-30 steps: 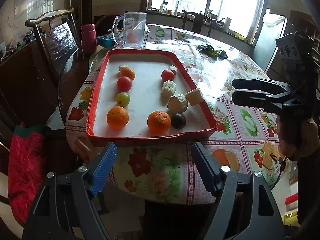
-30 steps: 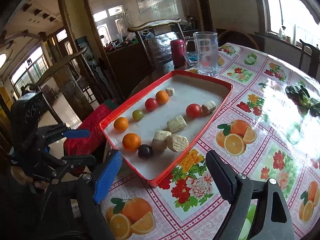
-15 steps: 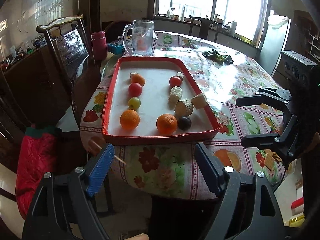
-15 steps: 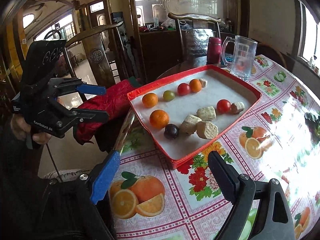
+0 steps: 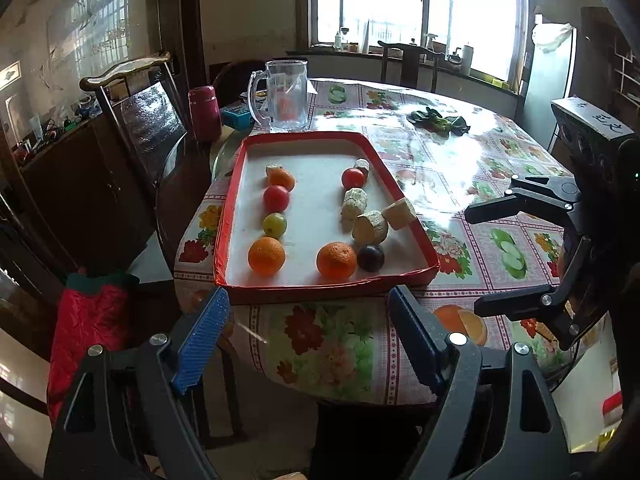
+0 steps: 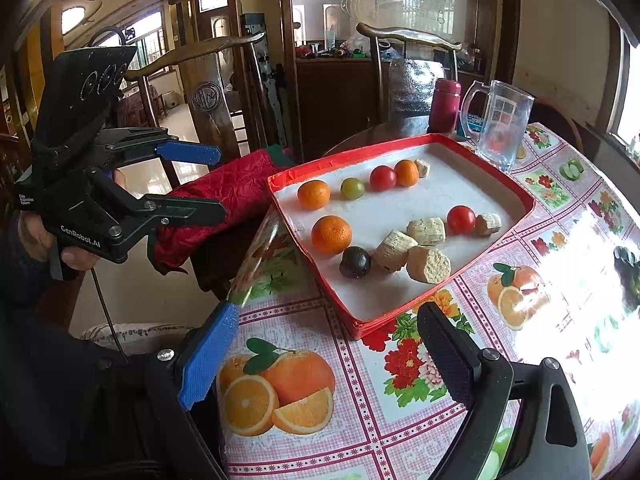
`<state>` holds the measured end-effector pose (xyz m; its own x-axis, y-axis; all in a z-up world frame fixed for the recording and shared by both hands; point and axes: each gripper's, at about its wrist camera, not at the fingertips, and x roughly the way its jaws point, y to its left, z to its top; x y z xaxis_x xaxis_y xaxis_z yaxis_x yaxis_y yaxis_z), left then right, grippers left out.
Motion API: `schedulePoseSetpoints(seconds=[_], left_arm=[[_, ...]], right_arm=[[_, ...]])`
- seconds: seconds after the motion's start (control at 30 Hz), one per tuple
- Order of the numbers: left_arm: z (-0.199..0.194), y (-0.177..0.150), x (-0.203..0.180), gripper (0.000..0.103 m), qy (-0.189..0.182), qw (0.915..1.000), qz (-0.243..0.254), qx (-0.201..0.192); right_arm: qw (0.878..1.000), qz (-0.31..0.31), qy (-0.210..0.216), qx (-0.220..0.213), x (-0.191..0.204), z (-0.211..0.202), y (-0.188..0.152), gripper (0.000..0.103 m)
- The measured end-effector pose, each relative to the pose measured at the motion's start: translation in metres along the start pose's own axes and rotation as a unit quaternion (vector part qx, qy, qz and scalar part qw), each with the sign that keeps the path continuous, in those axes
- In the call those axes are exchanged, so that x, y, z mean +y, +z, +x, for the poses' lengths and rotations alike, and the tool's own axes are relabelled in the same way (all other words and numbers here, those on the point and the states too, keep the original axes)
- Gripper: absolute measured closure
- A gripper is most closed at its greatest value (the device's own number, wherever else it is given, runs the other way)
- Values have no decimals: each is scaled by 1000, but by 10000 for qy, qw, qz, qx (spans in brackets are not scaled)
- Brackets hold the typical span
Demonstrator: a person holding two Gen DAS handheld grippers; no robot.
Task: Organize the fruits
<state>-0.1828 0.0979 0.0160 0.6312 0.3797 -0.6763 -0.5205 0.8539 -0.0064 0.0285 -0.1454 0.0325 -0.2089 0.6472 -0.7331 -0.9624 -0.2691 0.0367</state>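
Left-wrist view. The red tray (image 5: 322, 291) occupies the middle of the frame on the flowered tablecloth (image 5: 472, 184). Its contents form two columns running away from the camera. Left column, near to far: an orange (image 5: 266, 255), a green fruit (image 5: 275, 224), a red tomato (image 5: 276, 198), a small orange (image 5: 281, 179) and a pale chunk (image 5: 273, 168) touching it. Right column: a second orange (image 5: 336, 260) with a dark plum (image 5: 370, 257) just beside it, three pale chunks (image 5: 370, 227), another tomato (image 5: 353, 177) and one more chunk behind it.

The left gripper (image 5: 308, 344) sits at the bottom of the frame, below the tray's near rim, jaws spread wide and holding nothing. The right gripper (image 5: 476, 256) enters from the right edge, likewise wide and empty, level with the tray's near right corner.

The tray's long axis points up the frame, directly ahead of the left gripper; the near oranges lie closest to it, while the plum and chunks lie nearer the right gripper.

Whether this two-column layout is already sorted or awaits sorting cannot be judged.
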Motion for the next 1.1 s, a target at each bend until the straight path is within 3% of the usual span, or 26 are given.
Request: schedulePoseSetpoints(seconds=[1.1], left_arm=[[-5, -3, -1, 18, -169, 9995, 74, -247]], right_arm=[[9999, 47, -126, -96, -1, 3, 2, 11]])
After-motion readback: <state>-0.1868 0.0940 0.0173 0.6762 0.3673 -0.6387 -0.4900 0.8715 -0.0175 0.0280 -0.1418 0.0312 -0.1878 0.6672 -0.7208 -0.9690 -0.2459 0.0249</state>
